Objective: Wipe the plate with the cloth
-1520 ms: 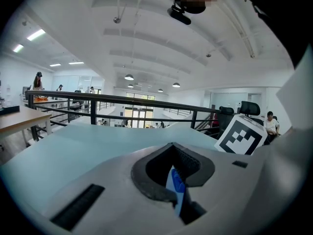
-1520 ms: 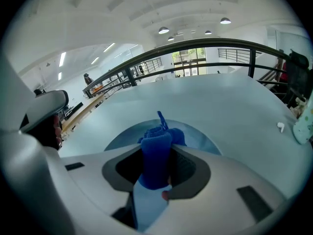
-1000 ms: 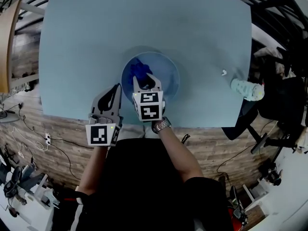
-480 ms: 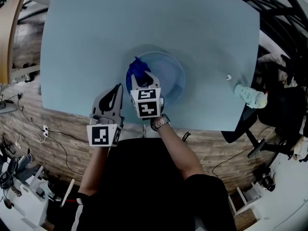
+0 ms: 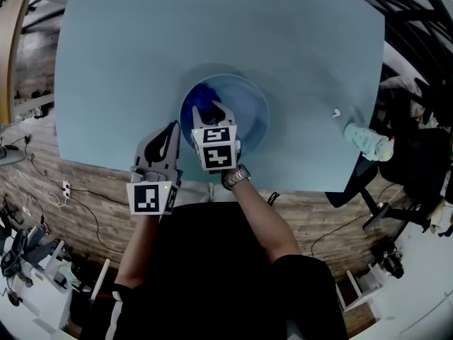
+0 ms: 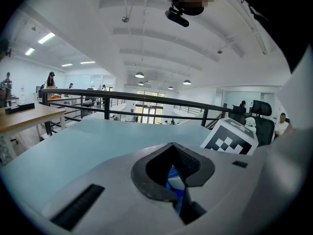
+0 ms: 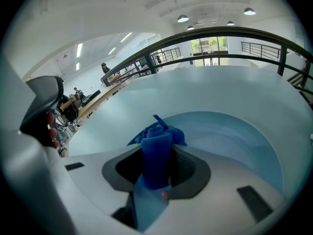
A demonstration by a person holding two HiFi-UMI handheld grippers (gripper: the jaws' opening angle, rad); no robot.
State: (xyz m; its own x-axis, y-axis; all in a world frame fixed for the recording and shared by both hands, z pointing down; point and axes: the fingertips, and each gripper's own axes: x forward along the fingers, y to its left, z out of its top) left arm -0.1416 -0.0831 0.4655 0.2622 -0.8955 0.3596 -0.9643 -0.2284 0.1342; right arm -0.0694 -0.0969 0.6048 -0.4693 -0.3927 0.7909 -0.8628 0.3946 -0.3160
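Right gripper view: right tool [image 7: 157, 156] is clamped on the cloth [image 7: 159, 133] in the plate [image 7: 230, 131]; press softly, rub round. Left tool [image 6: 171, 153] looks closed, I think

table [image 5: 134, 48] bare around plate [image 5: 253, 110]; left gripper [image 5: 171, 128] crowds its near-left edge

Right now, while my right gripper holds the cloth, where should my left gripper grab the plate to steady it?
Probably the plate by its left rim, coming low across the table from the left. The rim is raised and bare there, nearest the left gripper, whose jaws are shut and must open first; the right gripper holds the cloth inside.
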